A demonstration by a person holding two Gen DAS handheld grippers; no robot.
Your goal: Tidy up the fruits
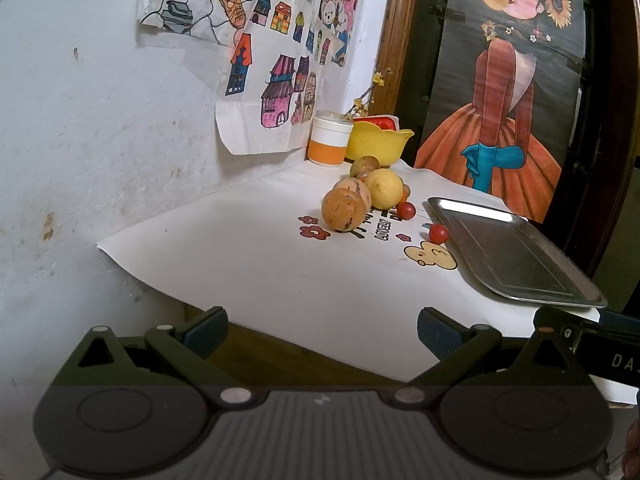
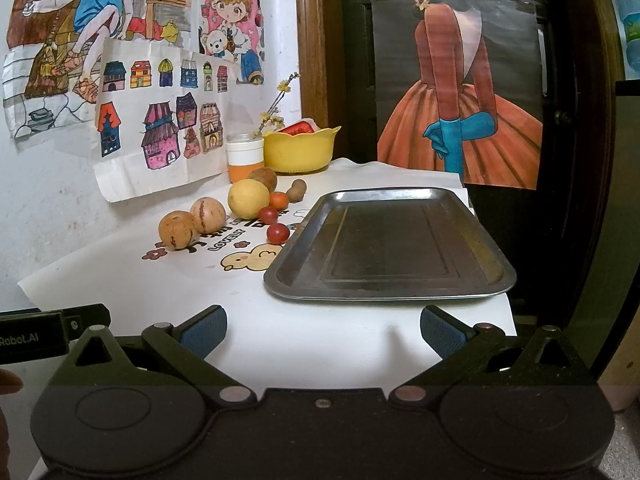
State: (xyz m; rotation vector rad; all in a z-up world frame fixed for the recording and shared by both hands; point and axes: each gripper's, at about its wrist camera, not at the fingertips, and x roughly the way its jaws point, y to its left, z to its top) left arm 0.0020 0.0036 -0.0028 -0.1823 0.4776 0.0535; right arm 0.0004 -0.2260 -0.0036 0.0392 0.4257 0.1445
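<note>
Several fruits lie in a loose cluster on the white cloth: two tan round fruits (image 2: pixel 179 229) (image 2: pixel 205 214), a yellow lemon-like fruit (image 2: pixel 248 199), a brown fruit (image 2: pixel 263 178), a small orange one (image 2: pixel 278 200), a kiwi-like one (image 2: pixel 297 190) and two red cherry tomatoes (image 2: pixel 278 233) (image 2: pixel 268 213). An empty metal tray (image 2: pixel 496 268) sits to their right. In the left wrist view the same tan fruit (image 1: pixel 344 209), lemon (image 1: pixel 384 189), tomato (image 1: pixel 439 233) and tray (image 1: pixel 460 216) appear farther off. My left gripper (image 1: pixel 322 330) and right gripper (image 2: pixel 323 330) hang open near the table's front edge, holding nothing.
A yellow bowl (image 2: pixel 300 150) with something red in it and a white-and-orange jar (image 2: pixel 245 156) stand at the back by the wall. Drawings hang on the wall. A dark wooden door frame (image 2: pixel 316 60) and a poster rise behind the tray. The table edge drops off at the front left.
</note>
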